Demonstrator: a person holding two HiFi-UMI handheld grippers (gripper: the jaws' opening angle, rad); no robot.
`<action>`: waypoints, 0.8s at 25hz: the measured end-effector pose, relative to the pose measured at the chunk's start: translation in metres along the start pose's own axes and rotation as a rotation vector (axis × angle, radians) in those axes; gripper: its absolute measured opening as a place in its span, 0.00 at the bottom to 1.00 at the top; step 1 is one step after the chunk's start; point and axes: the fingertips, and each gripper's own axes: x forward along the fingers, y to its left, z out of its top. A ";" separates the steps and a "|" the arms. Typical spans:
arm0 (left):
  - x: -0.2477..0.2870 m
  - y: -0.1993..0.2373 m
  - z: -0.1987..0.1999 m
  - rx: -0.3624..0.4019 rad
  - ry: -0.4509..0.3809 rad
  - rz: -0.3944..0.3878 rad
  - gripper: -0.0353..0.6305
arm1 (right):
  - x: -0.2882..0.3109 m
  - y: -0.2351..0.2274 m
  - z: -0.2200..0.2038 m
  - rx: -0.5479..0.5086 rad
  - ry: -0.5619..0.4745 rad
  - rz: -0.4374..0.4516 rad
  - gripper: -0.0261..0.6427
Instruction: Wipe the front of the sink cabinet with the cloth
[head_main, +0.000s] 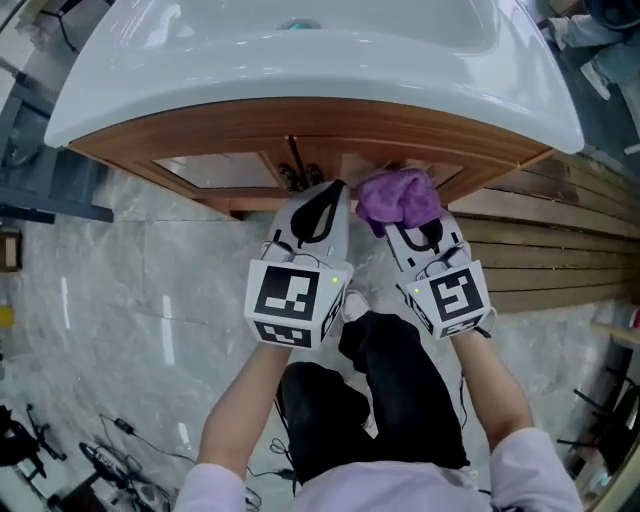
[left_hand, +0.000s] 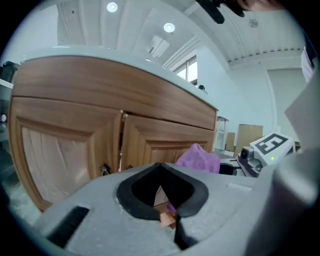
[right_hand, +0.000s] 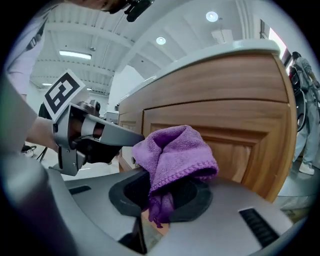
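R claw (right_hand: 159, 202) is clamping on the purple cloth (right_hand: 175, 152). A wad is bunching above the jaws and a short tail is hanging below them. The cloth is sitting just ahead of the claw, near the cabinet front (right_hand: 235, 135); we can't tell whether it's touching the door panel yet. L claw (left_hand: 161, 197), just left of R, is pointing at the door seam w/ jaws together, nothing btwn them. The white basin (head_main: 300, 70) is overhanging both.

Risks, as we are judging them:
- The grip is taking only a pinch of cloth, so drag on the wood could be pulling it free.
- The bulky wad may be letting jaw tips scrape the finish.
- The door handles (head_main: 293, 176) or L claw could be snagging the cloth on a leftward stroke.
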 end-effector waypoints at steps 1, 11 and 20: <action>-0.009 0.002 0.008 -0.011 0.013 0.013 0.06 | -0.002 0.007 0.011 0.009 0.010 0.017 0.14; -0.128 -0.008 0.124 -0.128 0.019 0.123 0.06 | -0.045 0.057 0.158 0.049 0.072 0.111 0.14; -0.230 -0.051 0.209 -0.147 0.022 0.190 0.06 | -0.119 0.104 0.276 0.085 0.050 0.115 0.14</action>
